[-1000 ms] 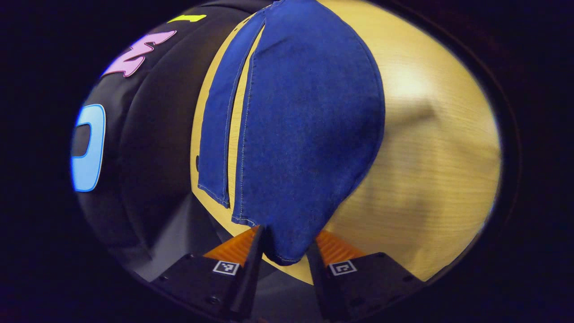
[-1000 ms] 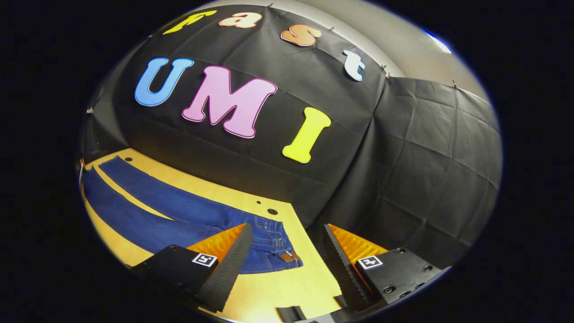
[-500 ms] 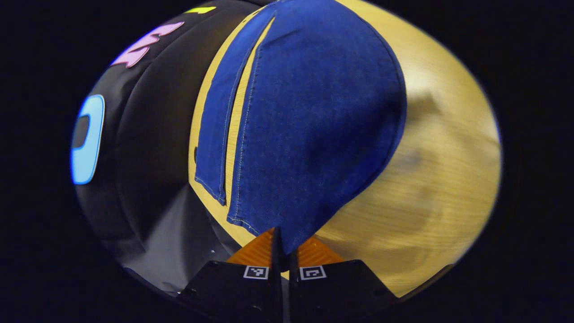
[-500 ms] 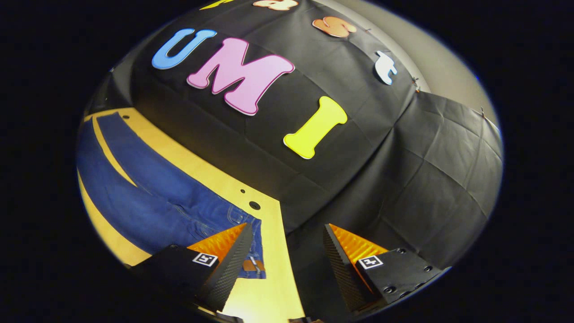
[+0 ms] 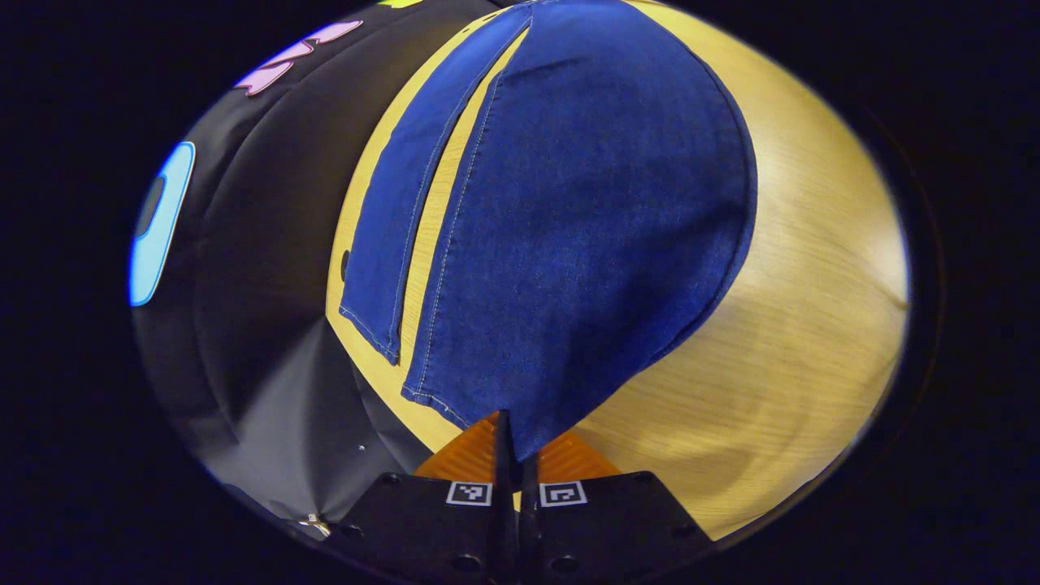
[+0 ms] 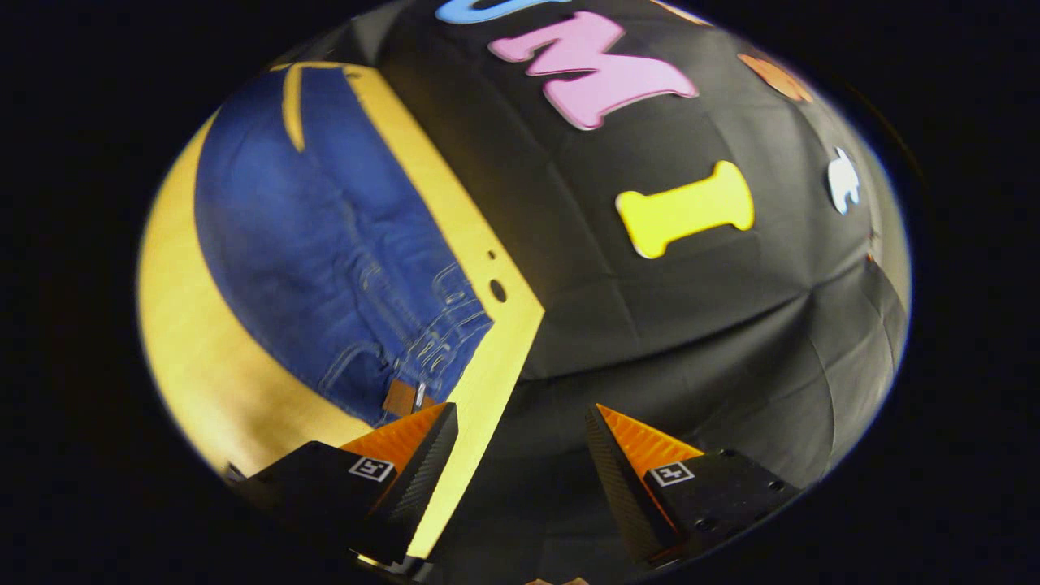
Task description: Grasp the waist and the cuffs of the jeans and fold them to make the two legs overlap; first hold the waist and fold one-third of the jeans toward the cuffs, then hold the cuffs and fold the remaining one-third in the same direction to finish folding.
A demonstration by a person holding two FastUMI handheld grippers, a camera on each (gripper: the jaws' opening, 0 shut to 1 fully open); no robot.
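Left gripper view: left tongs (image 5: 515,443) clamped together on a cuff corner of the jeans (image 5: 585,227), legs spread flat along the bench (image 5: 796,341) | Right gripper view: right tongs (image 6: 520,443) apart, above the bench edge (image 6: 487,366) just beside the jeans' waist (image 6: 422,341).

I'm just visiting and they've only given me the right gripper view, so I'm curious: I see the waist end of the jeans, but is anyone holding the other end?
Observer: Yes. The left gripper is shut on a cuff of the jeans.
Visitor: And the other leg?
Observer: Its cuff lies loose on the wooden table, beside the held one.
Visitor: Do the legs overlap yet?
Observer: No, a strip of table shows between them.
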